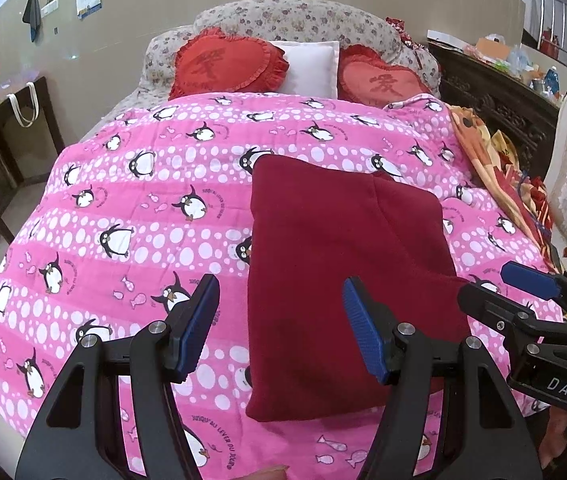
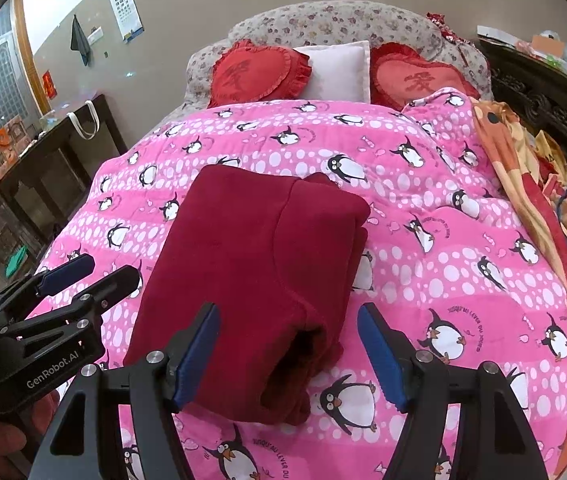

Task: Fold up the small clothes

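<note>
Garment half folded, both grippers free

Garment (image 2: 251,272) (dark red) lies folded lengthwise on the pink quilt (image 2: 443,208). Your left gripper (image 1: 281,328) and right gripper (image 2: 287,354) are both spread wide, holding nothing. Grasp the near corners together, then fold evenly away.

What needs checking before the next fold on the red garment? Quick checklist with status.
1. Left gripper open and holding nothing: ok.
2. Right gripper open and holding nothing: ok.
3. Dark red garment lies flat on the pink penguin quilt, already folded into a block: ok.
4. Near edge of garment within both grippers' view: ok.
5. Layers aligned at the near right corner: not ok, an open rolled end bulges there.
6. Fold count left to do: cannot tell.
</note>
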`<state>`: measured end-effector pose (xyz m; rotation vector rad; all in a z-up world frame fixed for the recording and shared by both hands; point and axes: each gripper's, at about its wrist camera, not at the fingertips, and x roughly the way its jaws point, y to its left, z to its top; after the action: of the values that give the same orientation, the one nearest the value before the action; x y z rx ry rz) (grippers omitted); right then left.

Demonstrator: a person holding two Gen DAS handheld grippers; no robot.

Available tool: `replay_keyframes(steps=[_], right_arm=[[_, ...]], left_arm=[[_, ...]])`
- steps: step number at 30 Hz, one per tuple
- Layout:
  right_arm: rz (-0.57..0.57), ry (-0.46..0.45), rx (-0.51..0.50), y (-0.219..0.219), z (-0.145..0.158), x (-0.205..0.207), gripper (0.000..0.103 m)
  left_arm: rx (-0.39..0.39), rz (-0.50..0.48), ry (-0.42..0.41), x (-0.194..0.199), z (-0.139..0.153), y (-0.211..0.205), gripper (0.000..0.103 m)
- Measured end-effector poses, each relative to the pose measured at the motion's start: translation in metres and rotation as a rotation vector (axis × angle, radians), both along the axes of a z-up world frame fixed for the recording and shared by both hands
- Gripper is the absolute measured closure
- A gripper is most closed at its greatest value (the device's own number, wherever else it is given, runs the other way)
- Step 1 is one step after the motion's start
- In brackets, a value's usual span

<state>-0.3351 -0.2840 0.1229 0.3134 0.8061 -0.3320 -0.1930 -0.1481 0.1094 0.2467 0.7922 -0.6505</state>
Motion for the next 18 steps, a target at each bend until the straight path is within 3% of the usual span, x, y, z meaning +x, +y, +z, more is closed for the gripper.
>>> replay_keyframes(steps=[18], right_arm=[[0.004,0.022,0.024,-0.0037,-0.0105,0.0048,0.034]], left_arm=[[0.013,-0.006,0.018,0.0037,-0.008,-0.0035,0.039]])
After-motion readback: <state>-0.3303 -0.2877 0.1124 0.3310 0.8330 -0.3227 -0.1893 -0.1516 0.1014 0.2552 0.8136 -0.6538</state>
